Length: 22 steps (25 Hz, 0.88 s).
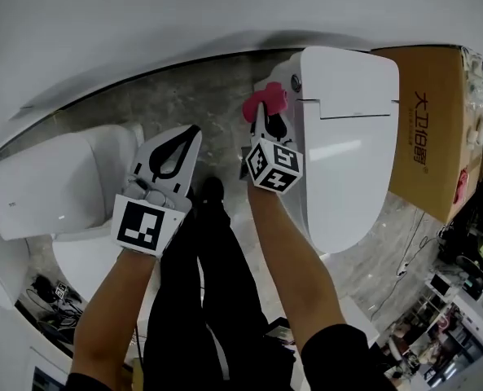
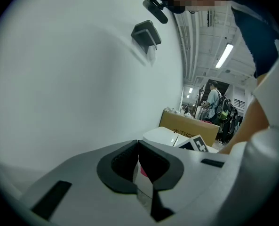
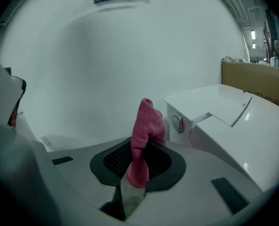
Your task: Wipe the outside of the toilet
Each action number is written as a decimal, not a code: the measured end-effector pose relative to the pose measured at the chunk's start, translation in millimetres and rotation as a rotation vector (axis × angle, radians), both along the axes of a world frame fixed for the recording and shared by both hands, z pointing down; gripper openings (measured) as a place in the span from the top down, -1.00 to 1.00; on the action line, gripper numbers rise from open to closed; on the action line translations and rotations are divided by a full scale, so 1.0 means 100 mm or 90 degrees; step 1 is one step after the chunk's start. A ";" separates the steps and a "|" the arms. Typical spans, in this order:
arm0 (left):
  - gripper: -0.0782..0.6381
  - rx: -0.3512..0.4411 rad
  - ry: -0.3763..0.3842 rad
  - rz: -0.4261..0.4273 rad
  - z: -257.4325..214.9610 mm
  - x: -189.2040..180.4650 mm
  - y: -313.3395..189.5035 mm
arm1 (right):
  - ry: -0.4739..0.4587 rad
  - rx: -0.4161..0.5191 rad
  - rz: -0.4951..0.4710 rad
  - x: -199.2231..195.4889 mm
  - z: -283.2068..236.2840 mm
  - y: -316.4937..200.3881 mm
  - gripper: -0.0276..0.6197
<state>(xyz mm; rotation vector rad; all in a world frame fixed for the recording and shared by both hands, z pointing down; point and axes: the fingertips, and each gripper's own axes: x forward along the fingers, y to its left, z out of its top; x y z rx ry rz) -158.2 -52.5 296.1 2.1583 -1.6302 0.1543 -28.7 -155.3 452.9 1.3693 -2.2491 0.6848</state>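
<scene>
Right gripper (image 3: 135,147) is pinching a pink cloth (image 3: 146,121) in its fingers, holding it just beside the toilet (image 1: 347,120) flank, upper middle of the head view; contact unclear; left gripper (image 2: 138,149), fingers pressed together on nothing, is idling left of centre; wiping seemingly just beginning, most of the shell left.

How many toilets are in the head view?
2: the right toilet, beside the cardboard box and the right gripper; the left toilet, by the left gripper. Others may be hidden out of frame.

- toilet (image 1: 351,129): smooth, glossy white, ceramic look
- cloth (image 3: 147,124): pink, soft, nubbly weave
- box (image 1: 428,112): matt brown cardboard
- floor (image 1: 217,96): polished grey stone look
</scene>
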 end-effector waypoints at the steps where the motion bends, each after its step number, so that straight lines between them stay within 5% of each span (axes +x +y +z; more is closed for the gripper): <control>1: 0.74 -0.001 -0.001 0.000 0.04 -0.01 -0.03 | 0.005 0.001 0.002 -0.01 0.08 -0.10 0.66; 6: 0.74 -0.013 0.019 -0.003 0.19 0.11 -0.10 | 0.036 -0.006 0.041 0.02 0.40 -0.51 0.66; 14: 0.74 0.009 0.034 0.019 0.22 0.25 -0.14 | -0.002 -0.069 0.226 0.26 0.59 -0.72 0.66; 22: 0.74 0.019 0.028 0.056 0.16 0.29 -0.20 | 0.005 -0.087 0.268 0.49 0.59 -0.47 0.66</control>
